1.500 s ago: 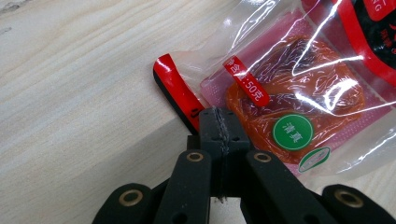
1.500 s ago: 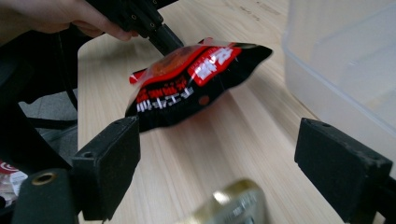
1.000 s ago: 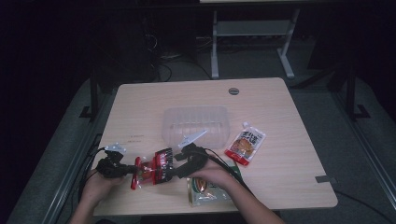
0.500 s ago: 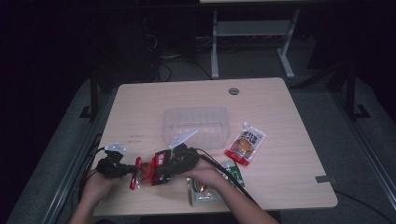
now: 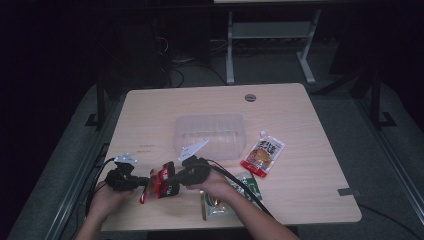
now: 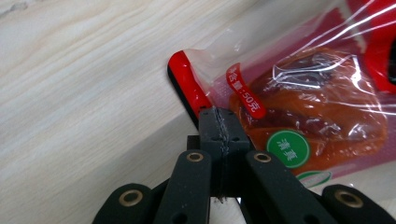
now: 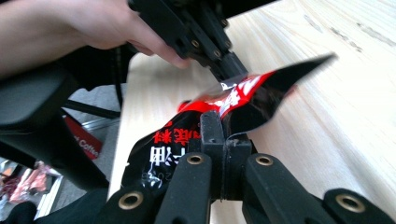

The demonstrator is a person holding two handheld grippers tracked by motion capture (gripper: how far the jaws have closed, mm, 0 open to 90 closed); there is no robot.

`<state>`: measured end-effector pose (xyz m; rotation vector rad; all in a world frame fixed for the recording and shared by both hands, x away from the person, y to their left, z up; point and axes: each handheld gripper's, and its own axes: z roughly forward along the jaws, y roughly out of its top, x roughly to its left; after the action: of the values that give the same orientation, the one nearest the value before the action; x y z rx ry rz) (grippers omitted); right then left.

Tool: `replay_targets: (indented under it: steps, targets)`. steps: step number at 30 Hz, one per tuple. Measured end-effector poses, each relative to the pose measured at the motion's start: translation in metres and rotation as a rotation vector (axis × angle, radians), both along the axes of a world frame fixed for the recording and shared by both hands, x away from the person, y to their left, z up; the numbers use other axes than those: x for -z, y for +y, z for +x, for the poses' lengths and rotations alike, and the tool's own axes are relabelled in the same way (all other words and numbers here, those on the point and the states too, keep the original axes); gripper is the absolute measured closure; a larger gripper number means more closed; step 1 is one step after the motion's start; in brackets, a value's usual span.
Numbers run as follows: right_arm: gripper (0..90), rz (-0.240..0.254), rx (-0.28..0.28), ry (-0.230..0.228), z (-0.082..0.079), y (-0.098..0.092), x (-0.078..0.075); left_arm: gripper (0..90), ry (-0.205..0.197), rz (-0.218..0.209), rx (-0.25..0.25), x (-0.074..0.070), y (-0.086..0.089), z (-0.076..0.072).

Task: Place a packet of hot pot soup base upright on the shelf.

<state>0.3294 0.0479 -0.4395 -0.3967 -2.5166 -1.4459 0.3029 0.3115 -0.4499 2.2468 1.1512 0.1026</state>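
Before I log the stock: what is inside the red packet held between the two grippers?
Through the red packet's clear window in the left gripper view, an orange-brown food piece shows. The printed red and black parts cover the rest, so nothing more can be told.

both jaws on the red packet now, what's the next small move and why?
Probably lift the red snack packet slightly and carry it toward the clear container. Left gripper is shut on one edge, right gripper has just been closing on the other, so it's held at both ends, just over the table.
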Motion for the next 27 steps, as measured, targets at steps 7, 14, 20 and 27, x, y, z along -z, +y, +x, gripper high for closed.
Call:
replay_targets:
  steps: [7,14,20,27]
  targets:
    - [90.0,0.045,-0.047,0.002,-0.002,-0.014,-0.013,89.9,-0.054,-0.058,0.004,-0.008,-0.004,-0.005]
    - [90.0,0.093,-0.065,-0.001,-0.003,-0.037,-0.028,89.6,-0.086,-0.069,-0.029,-0.015,-0.008,-0.012]
    - [90.0,0.175,-0.06,-0.007,-0.006,-0.054,-0.043,82.5,-0.093,-0.065,-0.043,-0.018,-0.007,-0.015]
    - [90.0,0.174,-0.019,-0.059,-0.006,-0.079,-0.059,64.1,-0.104,-0.09,-0.059,-0.018,-0.002,-0.02]
